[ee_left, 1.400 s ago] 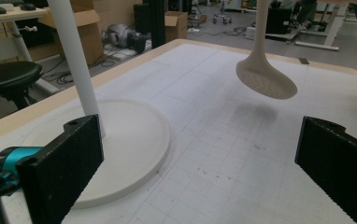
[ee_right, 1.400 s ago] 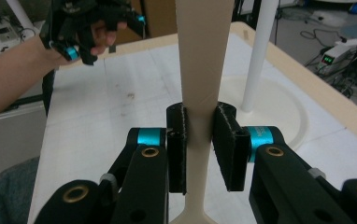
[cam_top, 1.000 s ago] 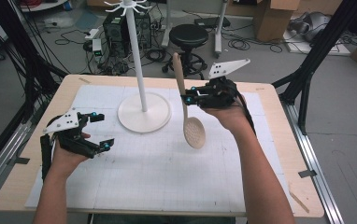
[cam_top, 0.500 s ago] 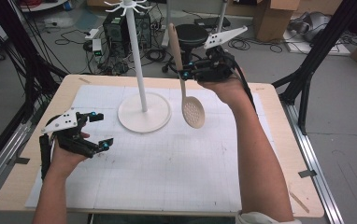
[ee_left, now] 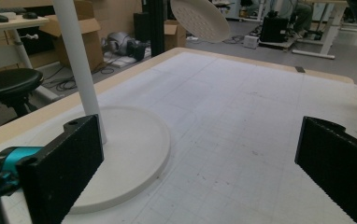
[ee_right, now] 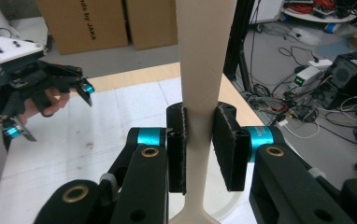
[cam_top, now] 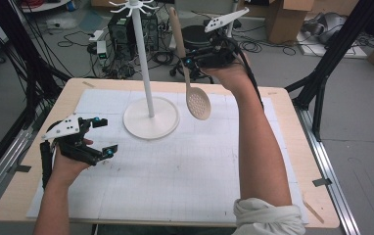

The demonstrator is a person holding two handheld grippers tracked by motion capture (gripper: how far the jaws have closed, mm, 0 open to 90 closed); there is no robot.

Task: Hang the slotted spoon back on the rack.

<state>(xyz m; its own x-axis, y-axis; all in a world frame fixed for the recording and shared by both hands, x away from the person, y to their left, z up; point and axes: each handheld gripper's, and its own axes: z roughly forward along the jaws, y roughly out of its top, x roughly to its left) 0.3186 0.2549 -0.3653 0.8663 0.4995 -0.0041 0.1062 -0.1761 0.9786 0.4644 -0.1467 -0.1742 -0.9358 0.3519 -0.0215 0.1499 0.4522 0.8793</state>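
Table (cam_top: 278, 161): a pale wooden top is seen from above, most of it covered by a white gridded sheet (cam_top: 185, 171); the wooden edge is left bare around the sheet.
Stand (cam_top: 144, 73): a white pole is set upright on a round white base (cam_top: 151, 120) at the far middle of the sheet; short hooks are spread at its top. In the left gripper view the pole (ee_left: 79, 70) and the base (ee_left: 125, 158) are seen just past the left jaw.
Right arm (cam_top: 258, 147): it is stretched from the near edge across the right half of the table, a white sleeve being bunched at the elbow.
Slotted spoon (cam_top: 189, 73): a pale spoon is held in the air above the far edge of the table, to the right of the pole and apart from it. The handle is pointed up, the perforated bowl (cam_top: 198, 104) hangs below, clear of the sheet. The bowl (ee_left: 200, 19) is seen at the top of the left gripper view.
Right gripper (cam_top: 189, 62): it is raised level with the upper part of the pole; its jaws are clamped on the spoon's handle (ee_right: 200, 70), both pads pressed against it in the right gripper view.
Left gripper (cam_top: 105, 137): it is rested low over the left side of the sheet, near the base; its jaws are spread wide with nothing between them.
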